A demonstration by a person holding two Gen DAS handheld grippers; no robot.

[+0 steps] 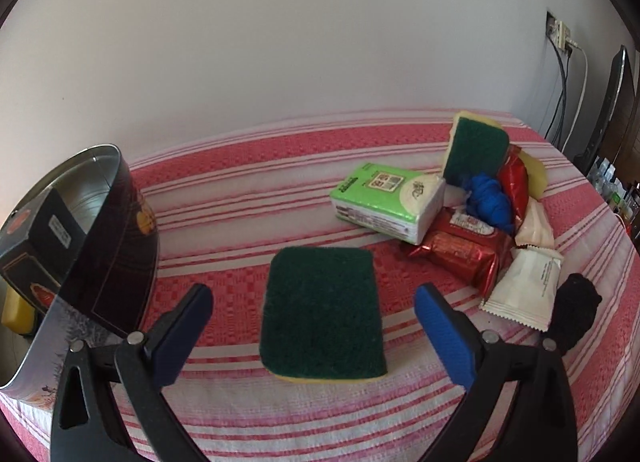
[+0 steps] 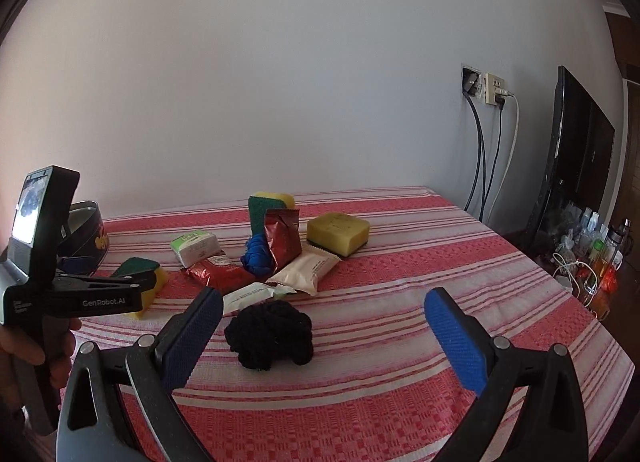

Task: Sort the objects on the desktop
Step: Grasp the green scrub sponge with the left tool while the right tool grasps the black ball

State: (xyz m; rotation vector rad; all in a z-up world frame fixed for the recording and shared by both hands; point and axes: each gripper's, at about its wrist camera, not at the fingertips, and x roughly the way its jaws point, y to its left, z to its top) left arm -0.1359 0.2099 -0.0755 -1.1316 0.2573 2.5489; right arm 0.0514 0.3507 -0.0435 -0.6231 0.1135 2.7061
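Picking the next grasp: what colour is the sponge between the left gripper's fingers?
Dark green scouring top, yellow base; sponge shows best in left wrist view.

**Colours and patterns on the desk**

Tablecloth [image 1: 240,190]: red-pink weave, white stripes. Near sponge [image 1: 323,314]: dark green top, yellow base. Tissue pack [image 1: 386,198]: bright green and white. Yarn ball [image 2: 269,335]: black. Second yarn bundle [image 1: 489,200]: blue. Snack packets [image 1: 460,252]: shiny red. Wrapper [image 1: 524,288]: white. Tin [image 1: 108,230]: dark, orange print, silver inside. Gripper pads [image 1: 444,336]: blue.

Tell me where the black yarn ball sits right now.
The black yarn ball lies on the striped tablecloth, low centre in the right wrist view, between the open right tongs, just in front of a white packet.
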